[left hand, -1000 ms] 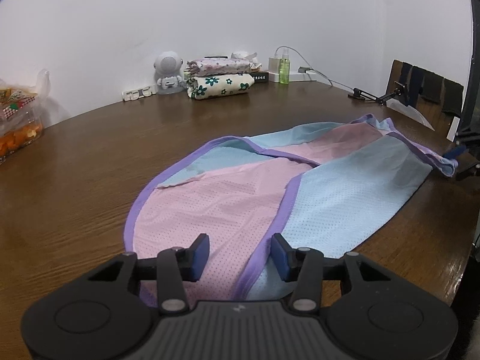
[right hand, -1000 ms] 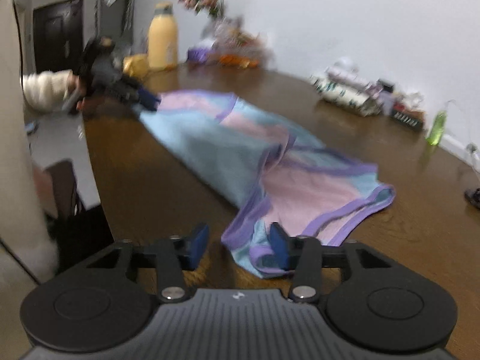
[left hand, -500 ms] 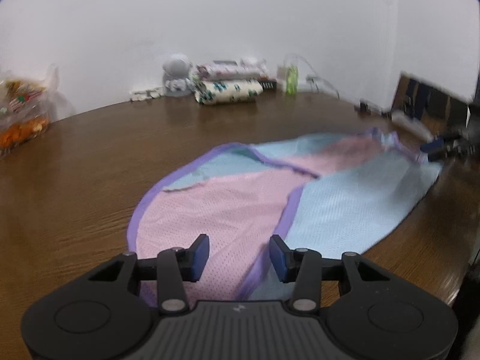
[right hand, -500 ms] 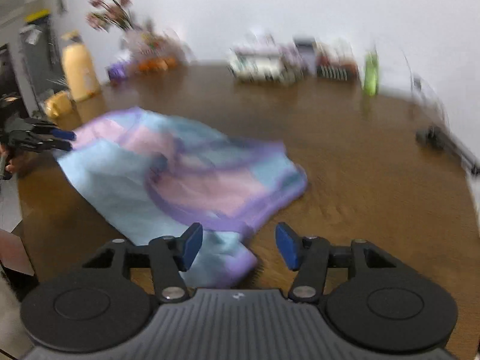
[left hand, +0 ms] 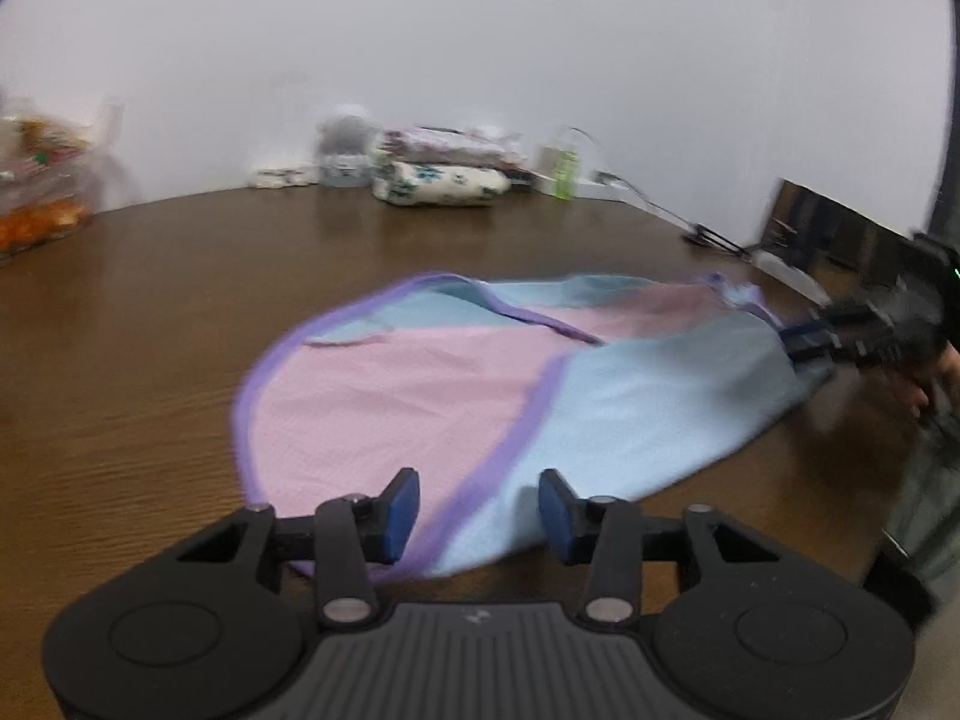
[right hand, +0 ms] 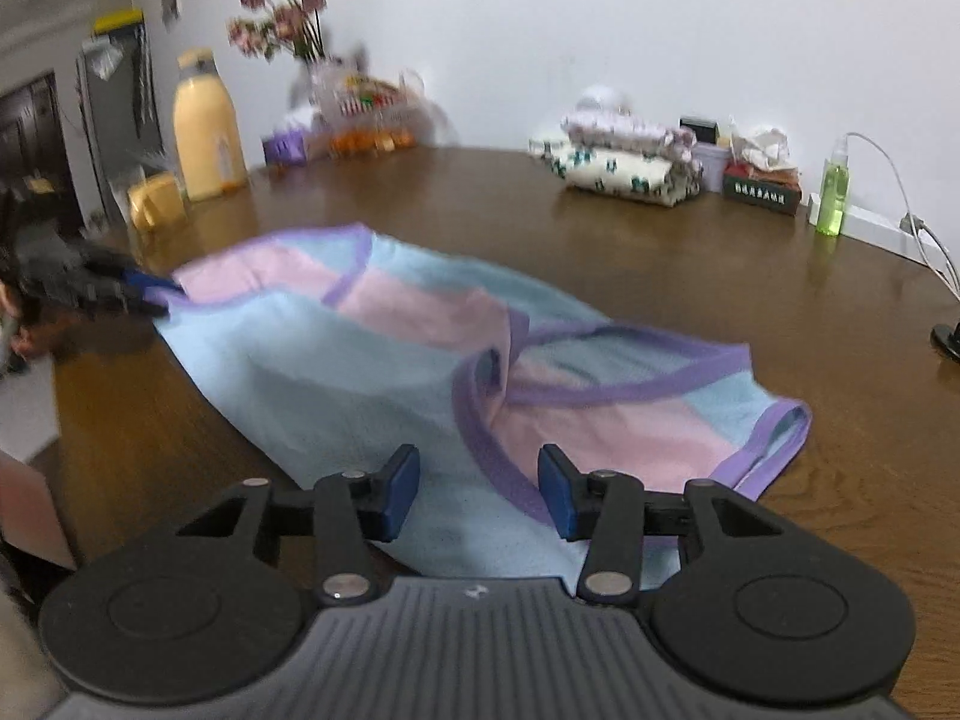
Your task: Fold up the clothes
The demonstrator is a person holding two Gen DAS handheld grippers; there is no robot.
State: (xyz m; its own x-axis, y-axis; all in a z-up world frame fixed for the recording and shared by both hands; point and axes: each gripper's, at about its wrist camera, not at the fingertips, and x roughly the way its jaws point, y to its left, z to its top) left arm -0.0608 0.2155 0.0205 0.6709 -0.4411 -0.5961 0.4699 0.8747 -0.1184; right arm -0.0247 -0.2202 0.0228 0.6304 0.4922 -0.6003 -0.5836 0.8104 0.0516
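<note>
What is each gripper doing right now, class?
Left gripper: open, jaws just closing a little over the garment.
Right gripper: open, jaws just closing a little over the garment.

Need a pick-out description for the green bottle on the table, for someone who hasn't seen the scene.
Start at the brown wooden table and follow its far edge along the white wall to the right end. Past the stack of folded floral clothes stands the green bottle, beside a white power strip. It is the only translucent lime-green thing there, slim and upright.
</note>
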